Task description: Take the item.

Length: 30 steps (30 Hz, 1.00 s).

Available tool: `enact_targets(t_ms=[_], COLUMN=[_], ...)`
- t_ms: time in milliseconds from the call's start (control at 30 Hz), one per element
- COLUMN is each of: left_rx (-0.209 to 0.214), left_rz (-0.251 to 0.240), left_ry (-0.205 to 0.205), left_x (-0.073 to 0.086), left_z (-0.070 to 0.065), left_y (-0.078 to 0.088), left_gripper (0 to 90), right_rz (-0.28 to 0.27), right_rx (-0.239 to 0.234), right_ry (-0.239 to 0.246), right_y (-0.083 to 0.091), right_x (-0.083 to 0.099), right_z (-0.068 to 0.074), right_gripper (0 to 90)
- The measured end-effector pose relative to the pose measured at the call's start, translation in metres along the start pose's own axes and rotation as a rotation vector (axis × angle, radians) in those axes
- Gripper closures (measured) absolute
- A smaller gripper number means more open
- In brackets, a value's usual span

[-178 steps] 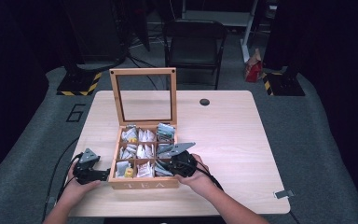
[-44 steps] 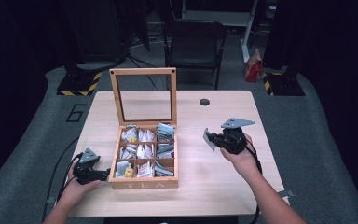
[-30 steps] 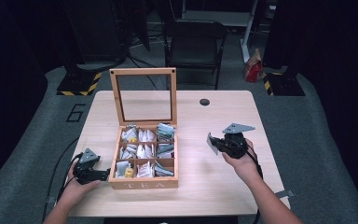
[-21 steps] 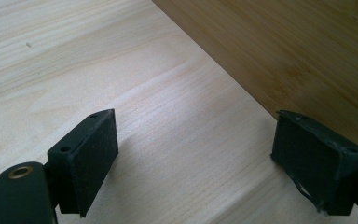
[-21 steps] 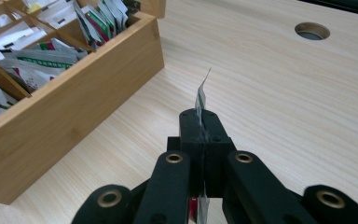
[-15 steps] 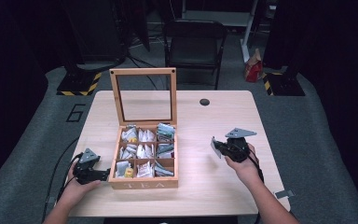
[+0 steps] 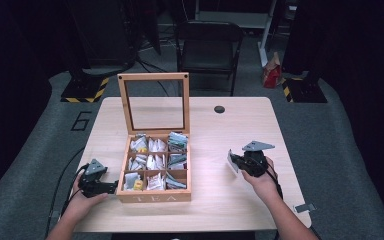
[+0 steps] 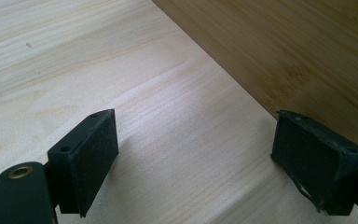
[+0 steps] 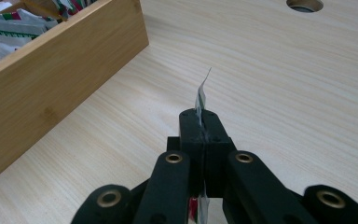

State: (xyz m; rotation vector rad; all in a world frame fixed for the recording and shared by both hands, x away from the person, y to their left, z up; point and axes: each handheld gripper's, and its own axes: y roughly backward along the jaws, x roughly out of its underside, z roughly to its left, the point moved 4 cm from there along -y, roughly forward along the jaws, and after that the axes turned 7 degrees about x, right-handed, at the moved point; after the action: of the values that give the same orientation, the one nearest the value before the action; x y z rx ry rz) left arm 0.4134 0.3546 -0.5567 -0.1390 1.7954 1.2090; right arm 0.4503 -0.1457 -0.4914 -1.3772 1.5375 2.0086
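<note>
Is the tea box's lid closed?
No, the tea box has its glass-paned lid standing upright, leaving the sachets uncovered.

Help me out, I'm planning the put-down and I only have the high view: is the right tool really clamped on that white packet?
Observer: Yes. In the right gripper view the right tool is shut on a thin tea packet, gripped edge-on, its top edge poking up above the pads.
Operator: And the left tool, is it gripping the box?
Observer: No. The left gripper view shows the left tool open with bare table between the pads; the tea box wall lies just beyond.
Operator: Anything in the packet's way?
Observer: The right gripper view shows plain tabletop ahead, with a round hole farther off.
</note>
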Motion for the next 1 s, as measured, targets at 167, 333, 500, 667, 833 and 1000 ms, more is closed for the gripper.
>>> enact_targets(t_ms=[167,333,500,667,833,1000], left_rx=[0.0,0.001,0.0,0.0,0.001,0.0], left_rz=[0.0,-0.004,0.0,-0.002,-0.003,-0.001], left_ry=[0.001,0.003,0.001,0.003,0.001,0.003], left_x=[0.0,0.0,0.0,0.0,0.0,0.0], left_z=[0.0,0.0,0.0,0.0,0.0,0.0], left_y=[0.0,0.0,0.0,0.0,0.0,0.0], left_gripper=[13.9,13.9,13.9,13.9,13.9,13.9], right_rz=[0.007,0.026,0.025,0.037,0.044,0.055], right_rx=[0.012,0.001,-0.008,-0.033,-0.044,-0.049], right_ry=[0.01,0.022,0.017,0.033,0.033,0.037], right_y=[-0.003,-0.007,-0.01,-0.013,-0.015,-0.017], right_x=[0.004,0.01,0.013,0.017,0.019,0.021], right_z=[0.003,0.008,0.013,0.019,0.022,0.025], right_gripper=[89.6,88.5,87.4,86.5,85.8,85.0])
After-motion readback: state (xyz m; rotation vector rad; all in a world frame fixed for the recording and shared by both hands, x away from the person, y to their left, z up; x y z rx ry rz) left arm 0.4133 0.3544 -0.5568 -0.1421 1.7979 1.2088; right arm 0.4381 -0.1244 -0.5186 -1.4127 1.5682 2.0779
